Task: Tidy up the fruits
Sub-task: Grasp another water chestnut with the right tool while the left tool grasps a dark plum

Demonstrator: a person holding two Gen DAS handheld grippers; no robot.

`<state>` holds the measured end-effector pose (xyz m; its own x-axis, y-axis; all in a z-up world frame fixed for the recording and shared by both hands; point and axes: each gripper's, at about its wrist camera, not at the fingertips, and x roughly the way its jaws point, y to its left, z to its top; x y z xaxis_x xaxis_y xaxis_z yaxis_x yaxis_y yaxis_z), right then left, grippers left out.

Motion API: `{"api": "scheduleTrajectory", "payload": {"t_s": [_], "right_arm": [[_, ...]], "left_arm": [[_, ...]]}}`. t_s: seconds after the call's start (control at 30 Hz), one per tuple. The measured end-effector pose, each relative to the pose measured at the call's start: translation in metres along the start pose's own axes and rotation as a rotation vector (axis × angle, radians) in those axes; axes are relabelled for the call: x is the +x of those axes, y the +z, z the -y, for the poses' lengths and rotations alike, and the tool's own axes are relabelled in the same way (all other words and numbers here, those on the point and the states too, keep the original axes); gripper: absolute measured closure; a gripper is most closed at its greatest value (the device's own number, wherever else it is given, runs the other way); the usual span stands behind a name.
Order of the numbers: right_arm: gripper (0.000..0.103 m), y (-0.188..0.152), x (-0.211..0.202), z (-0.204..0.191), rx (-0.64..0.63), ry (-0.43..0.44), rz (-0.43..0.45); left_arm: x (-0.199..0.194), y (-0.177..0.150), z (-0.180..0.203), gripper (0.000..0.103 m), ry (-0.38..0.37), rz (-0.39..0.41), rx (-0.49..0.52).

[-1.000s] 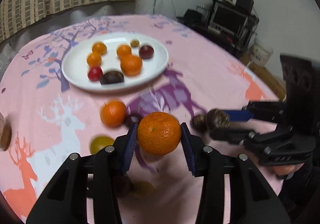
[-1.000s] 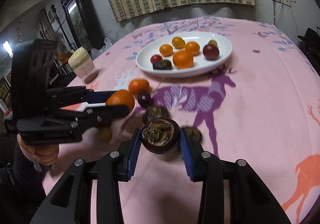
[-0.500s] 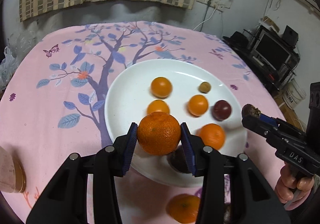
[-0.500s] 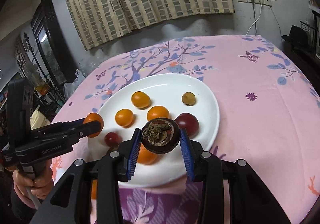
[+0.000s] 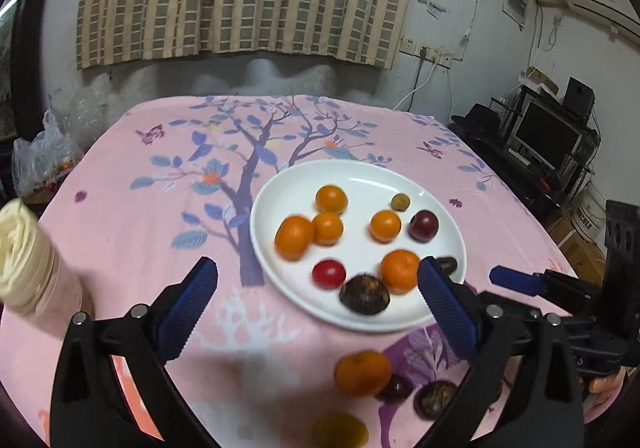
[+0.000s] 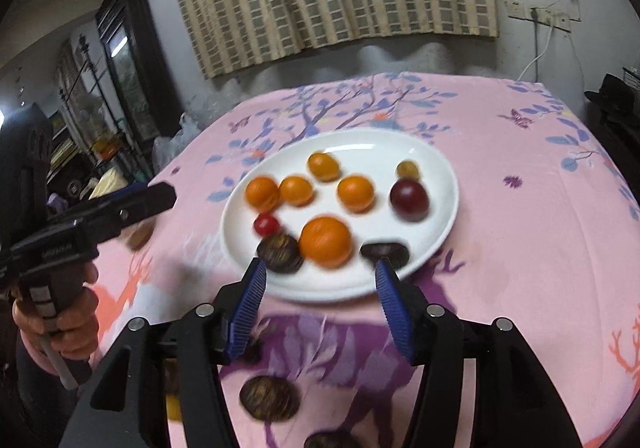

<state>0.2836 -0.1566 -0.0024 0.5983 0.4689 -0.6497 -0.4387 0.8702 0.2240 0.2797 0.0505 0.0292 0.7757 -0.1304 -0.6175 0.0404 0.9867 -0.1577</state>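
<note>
A white plate on the pink cloth holds several fruits. Among them are the orange at its left side and the dark brown round fruit at its near rim. My left gripper is open and empty in front of the plate. My right gripper is open and empty just before the plate's near edge. On the cloth near me lie another orange, dark fruits and a yellow one.
A cream-wrapped roll stands at the left of the table. The right gripper's body shows at the right in the left wrist view, and the left gripper's body at the left in the right wrist view. A desk with a monitor stands beyond the table's right edge.
Both grippers have opened and pulled back from the plate. The orange left my left gripper and the dark fruit left my right gripper; both now lie on the plate.
</note>
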Motion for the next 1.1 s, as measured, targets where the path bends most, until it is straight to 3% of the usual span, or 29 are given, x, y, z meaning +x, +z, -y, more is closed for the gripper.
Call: {"api": "scheduleTrajectory", "payload": {"t_s": [0.1,0.23,0.33,0.7,0.87,1.1], "right_arm": [[0.045,-0.018,-0.003,-0.009,-0.036,-0.028,-0.05],[0.045,-0.039,-0.007,-0.013,-0.082,-0.077,-0.109],[0.045,-0.054,-0.01,-0.014,-0.108,-0.089,-0.147],[0.047,-0.087,-0.011,-0.024,-0.193,-0.145,-0.209],[0.055,-0.09,-0.004,-0.02,-0.192,-0.189,-0.244],[0.065,-0.092,-0.005,-0.024,-0.218,-0.178,-0.24]], "left_arm": [[-0.01,-0.021,-0.004,0.005,0.006,-0.012,-0.037],[-0.029,-0.045,0.004,0.005,-0.056,-0.022,-0.023],[-0.039,-0.055,0.015,0.005,-0.01,0.013,0.02],[-0.035,-0.057,0.015,0.005,0.024,-0.001,0.007],[-0.035,-0.057,0.014,0.005,0.024,-0.001,0.004],[-0.034,-0.058,0.013,0.005,0.034,-0.002,0.006]]}}
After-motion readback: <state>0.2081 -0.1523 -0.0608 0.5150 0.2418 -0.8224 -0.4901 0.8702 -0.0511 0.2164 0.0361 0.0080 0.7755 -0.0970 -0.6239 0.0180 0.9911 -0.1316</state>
